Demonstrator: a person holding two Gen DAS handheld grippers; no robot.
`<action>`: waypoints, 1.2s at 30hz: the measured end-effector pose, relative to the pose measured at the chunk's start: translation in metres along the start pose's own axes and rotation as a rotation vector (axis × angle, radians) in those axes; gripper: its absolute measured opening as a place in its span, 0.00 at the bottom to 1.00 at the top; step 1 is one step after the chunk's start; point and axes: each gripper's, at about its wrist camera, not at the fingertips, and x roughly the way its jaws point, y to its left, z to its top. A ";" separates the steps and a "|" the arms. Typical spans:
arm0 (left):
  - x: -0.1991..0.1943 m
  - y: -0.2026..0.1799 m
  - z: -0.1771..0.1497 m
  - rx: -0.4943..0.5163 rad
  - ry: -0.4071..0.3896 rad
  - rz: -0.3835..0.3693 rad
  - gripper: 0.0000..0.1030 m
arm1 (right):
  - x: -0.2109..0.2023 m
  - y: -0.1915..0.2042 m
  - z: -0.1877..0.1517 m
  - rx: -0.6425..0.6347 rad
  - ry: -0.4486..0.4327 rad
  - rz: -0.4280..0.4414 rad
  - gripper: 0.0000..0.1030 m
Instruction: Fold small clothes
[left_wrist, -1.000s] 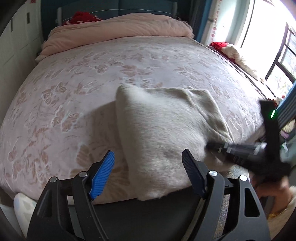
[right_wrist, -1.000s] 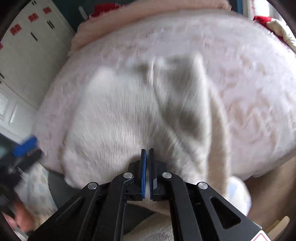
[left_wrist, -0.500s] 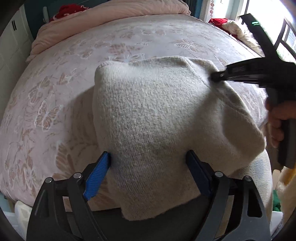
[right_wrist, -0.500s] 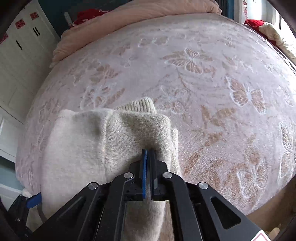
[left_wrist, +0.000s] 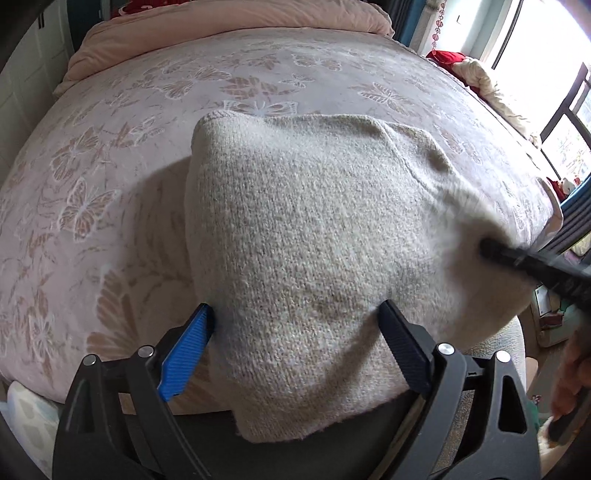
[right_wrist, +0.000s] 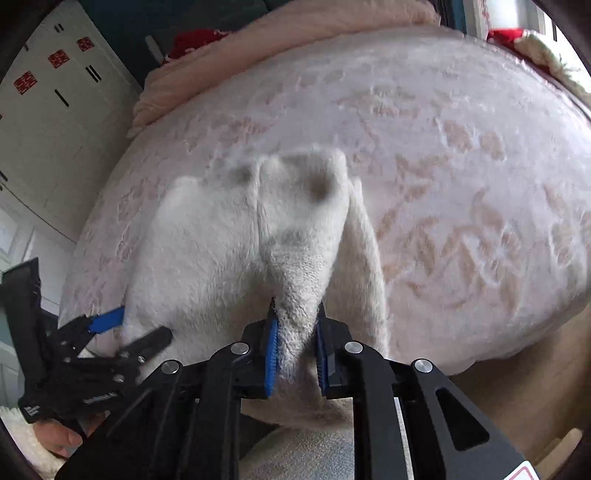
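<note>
The left gripper (left_wrist: 295, 328) has its fingers spread wide, one on each side of the near part of a beige knitted sweater (left_wrist: 314, 236), the cloth bulging up between them without being pinched. The right gripper (right_wrist: 295, 332) has its fingers slightly apart with a gathered fold of the same sweater (right_wrist: 258, 236) standing between the blue pads; whether the pads press the wool cannot be told, as the right wrist view is blurred. The sweater is a fuzzy, oatmeal-coloured knit, folded into a thick, roughly square bundle with a rounded far-left corner and a ribbed edge at the far side. Its near edge hangs over the edge of the bed. It lies on a pale pink bedspread (left_wrist: 110, 155) patterned with butterflies. A rolled peach duvet (left_wrist: 229, 26) lies across the far end of the bed, and a white wardrobe (right_wrist: 48, 122) stands to the left.
</note>
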 end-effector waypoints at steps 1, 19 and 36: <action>0.000 0.000 0.000 0.000 -0.002 -0.005 0.86 | -0.008 0.001 0.004 -0.008 -0.023 -0.005 0.14; 0.046 0.049 0.012 -0.328 0.157 -0.236 0.96 | 0.073 -0.051 0.007 0.209 0.158 0.105 0.73; 0.023 0.038 0.035 -0.262 0.149 -0.267 0.54 | 0.066 -0.018 0.021 0.276 0.090 0.220 0.32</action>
